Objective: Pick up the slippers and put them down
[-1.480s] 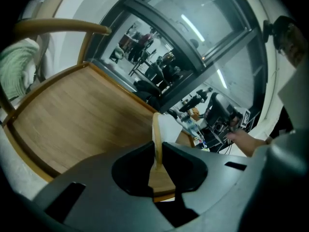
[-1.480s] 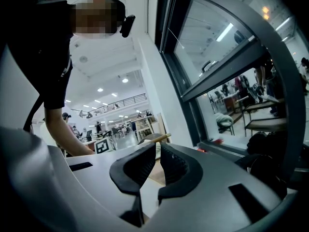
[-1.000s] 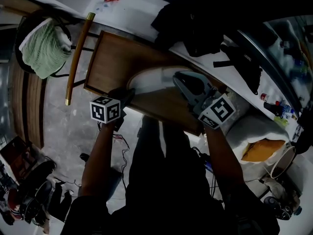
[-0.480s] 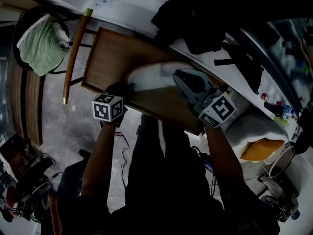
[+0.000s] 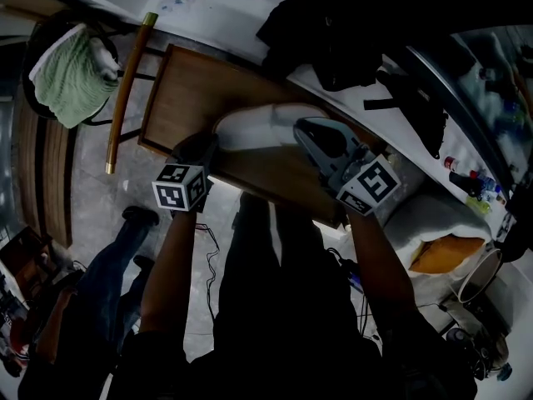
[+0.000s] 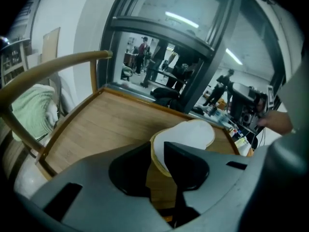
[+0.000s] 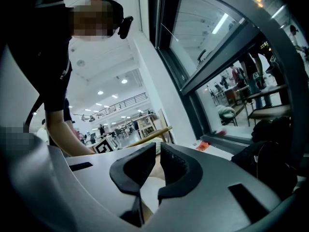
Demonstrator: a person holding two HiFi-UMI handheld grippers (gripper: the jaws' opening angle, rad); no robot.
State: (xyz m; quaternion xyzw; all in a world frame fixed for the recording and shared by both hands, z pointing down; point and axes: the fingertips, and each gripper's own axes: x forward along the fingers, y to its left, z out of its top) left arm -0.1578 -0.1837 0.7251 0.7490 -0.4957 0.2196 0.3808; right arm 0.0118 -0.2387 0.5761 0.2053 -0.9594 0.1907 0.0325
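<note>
A white slipper (image 5: 254,126) with a tan rim lies on the wooden board (image 5: 196,90). My left gripper (image 5: 202,151) sits at its left end. In the left gripper view the slipper (image 6: 190,135) stretches away over the board (image 6: 96,124), and its near rim lies in the gap of my left gripper (image 6: 155,164). The jaws have just been closing, but the pads stand apart from the rim. My right gripper (image 5: 310,136) covers the slipper's right end. In its own view my right gripper (image 7: 158,161) is nearly closed, with pale slipper material (image 7: 145,190) pinched low between the jaws.
A chair with a green cloth (image 5: 71,65) and a curved wooden rail (image 5: 127,90) stands left of the board. Black clothing (image 5: 333,40) lies on the white ledge behind. A person's legs (image 5: 100,282) stand at the lower left. A white bag (image 5: 441,223) sits at the right.
My left gripper has slid a little left along the board's front edge and rolled. The slipper has shifted slightly left. A person's legs have walked in at the lower left. The right gripper is still.
</note>
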